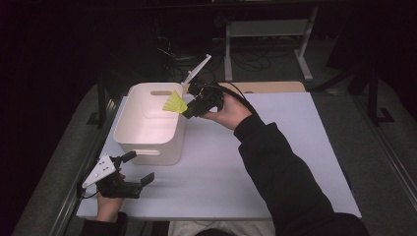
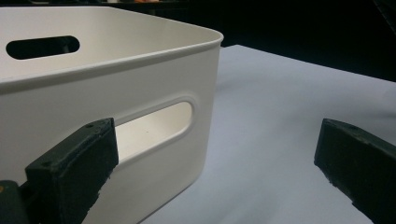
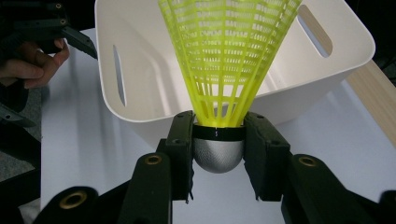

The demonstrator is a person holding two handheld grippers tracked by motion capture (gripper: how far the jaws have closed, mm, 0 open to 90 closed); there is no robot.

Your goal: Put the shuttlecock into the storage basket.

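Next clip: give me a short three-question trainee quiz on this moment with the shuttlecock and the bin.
1. Which part of the yellow shuttlecock do the jaws of the right gripper clamp: the skirt or the silver cap?
2. True or false: the shuttlecock already lies on the floor of the white bin.
3. Multiple choice: the left gripper is A) shut on the bin's handle slot, B) open, beside the bin's near wall, C) holding a second shuttlecock.

Key
1. The silver cap, just below its black band; the skirt points toward the bin.
2. False: it is held in the air over the bin's rim.
3. B
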